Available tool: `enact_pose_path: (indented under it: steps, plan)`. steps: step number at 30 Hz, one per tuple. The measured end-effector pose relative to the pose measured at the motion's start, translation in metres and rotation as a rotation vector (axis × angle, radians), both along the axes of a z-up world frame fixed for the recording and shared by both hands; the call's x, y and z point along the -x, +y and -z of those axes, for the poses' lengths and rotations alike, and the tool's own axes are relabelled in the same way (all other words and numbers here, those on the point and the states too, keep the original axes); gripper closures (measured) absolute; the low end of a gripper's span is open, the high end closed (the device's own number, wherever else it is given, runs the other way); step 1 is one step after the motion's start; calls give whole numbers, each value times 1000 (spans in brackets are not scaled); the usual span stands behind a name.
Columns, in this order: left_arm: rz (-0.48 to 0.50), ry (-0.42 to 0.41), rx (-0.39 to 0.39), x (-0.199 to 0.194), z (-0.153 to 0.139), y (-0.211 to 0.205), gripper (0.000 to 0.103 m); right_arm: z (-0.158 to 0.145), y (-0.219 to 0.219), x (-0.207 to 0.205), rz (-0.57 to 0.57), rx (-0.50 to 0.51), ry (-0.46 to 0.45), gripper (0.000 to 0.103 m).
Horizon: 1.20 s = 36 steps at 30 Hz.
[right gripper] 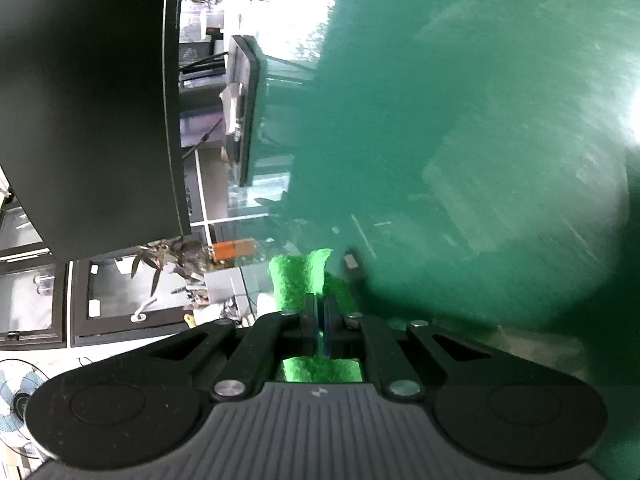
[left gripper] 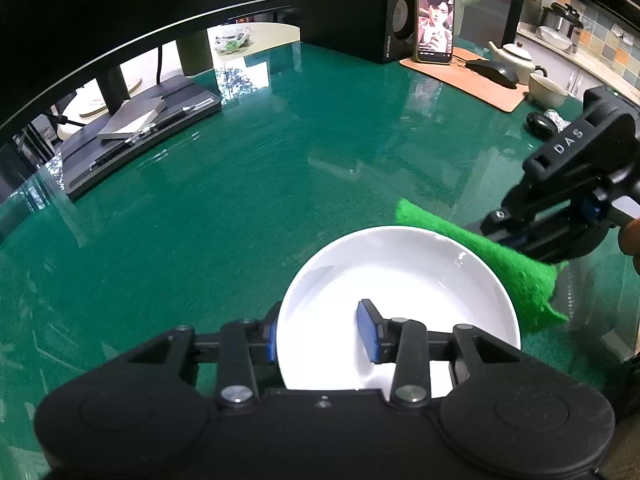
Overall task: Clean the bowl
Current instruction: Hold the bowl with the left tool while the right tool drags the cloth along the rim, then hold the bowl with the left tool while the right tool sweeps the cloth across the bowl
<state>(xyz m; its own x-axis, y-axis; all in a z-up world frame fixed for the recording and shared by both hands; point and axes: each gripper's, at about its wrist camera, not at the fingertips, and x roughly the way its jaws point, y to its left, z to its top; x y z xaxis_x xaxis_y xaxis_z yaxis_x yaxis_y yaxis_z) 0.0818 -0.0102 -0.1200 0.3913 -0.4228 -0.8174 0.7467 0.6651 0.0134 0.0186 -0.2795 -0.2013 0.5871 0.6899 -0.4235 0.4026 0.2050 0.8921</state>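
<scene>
A white bowl sits on the green glass table, low in the left wrist view. My left gripper is shut on the bowl's near rim, one blue pad inside and one outside. My right gripper is shut on a bright green cloth. In the left wrist view the right gripper comes in from the right and holds the cloth draped over the bowl's far right rim. The bowl is not in the right wrist view.
A monitor stand with a notebook and pens is at the left. At the back right are a phone, a speaker, a mouse on a brown mat, a teapot and a cup. The table edge is at the right.
</scene>
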Motion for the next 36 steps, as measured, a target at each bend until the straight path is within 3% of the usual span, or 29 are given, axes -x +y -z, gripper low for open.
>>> enact_pose_path:
  steps: [7,19,31,36]
  plan:
    - [-6,0,-12,1,-1,-1,65,4,19,-45,-37,25,-41,98]
    - [10,-8,-10,1,0,-3,63,0,-4,2,-31,6,6,98]
    - [-1,-11,-10,2,-1,-3,63,3,24,-52,-48,36,-48,98]
    - [-90,30,28,4,-8,7,63,4,20,-46,-47,37,-30,98]
